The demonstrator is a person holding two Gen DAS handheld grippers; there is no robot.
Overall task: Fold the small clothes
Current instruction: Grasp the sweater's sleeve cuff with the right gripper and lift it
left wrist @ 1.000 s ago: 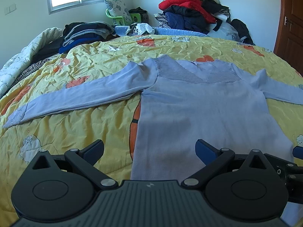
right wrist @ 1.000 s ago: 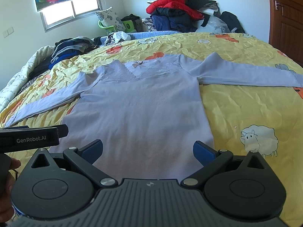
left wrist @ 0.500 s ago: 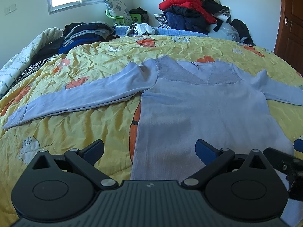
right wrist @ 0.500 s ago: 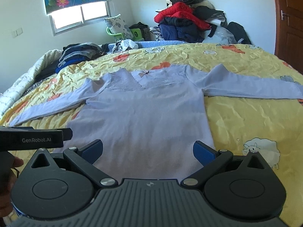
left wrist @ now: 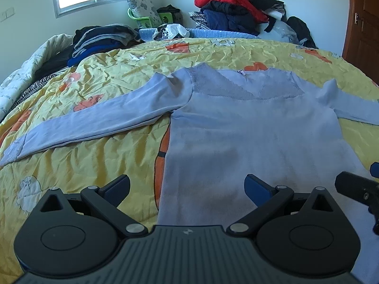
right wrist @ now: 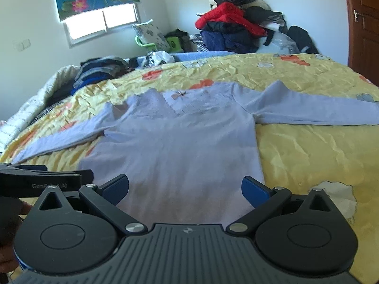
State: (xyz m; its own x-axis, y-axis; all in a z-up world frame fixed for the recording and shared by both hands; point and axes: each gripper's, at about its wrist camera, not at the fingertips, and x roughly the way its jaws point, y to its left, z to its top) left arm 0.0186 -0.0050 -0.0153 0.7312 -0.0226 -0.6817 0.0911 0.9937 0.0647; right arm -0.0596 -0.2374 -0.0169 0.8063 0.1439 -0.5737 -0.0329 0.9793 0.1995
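Note:
A pale blue long-sleeved top (left wrist: 248, 132) (right wrist: 180, 142) lies flat on the yellow bedspread, face up, neckline away from me, both sleeves spread outward. My left gripper (left wrist: 187, 187) hovers open over the top's lower left hem, nothing between its blue fingers. Over the lower hem nearer the right side, my right gripper (right wrist: 184, 187) is open too and holds nothing. The hem itself is hidden behind both gripper bodies. Part of the other gripper shows at the edge of each view.
The yellow bedspread (left wrist: 94, 156) (right wrist: 308, 156) covers the bed. Folded dark clothes (left wrist: 99, 40) are stacked at the far left. A heap of red and dark garments (left wrist: 239, 7) is piled against the far wall. A wooden door (left wrist: 364, 23) stands at right.
The right wrist view has tilted upward and back a little, showing more wall and window. The left gripper has barely moved. Both stay open and the top has not shifted.

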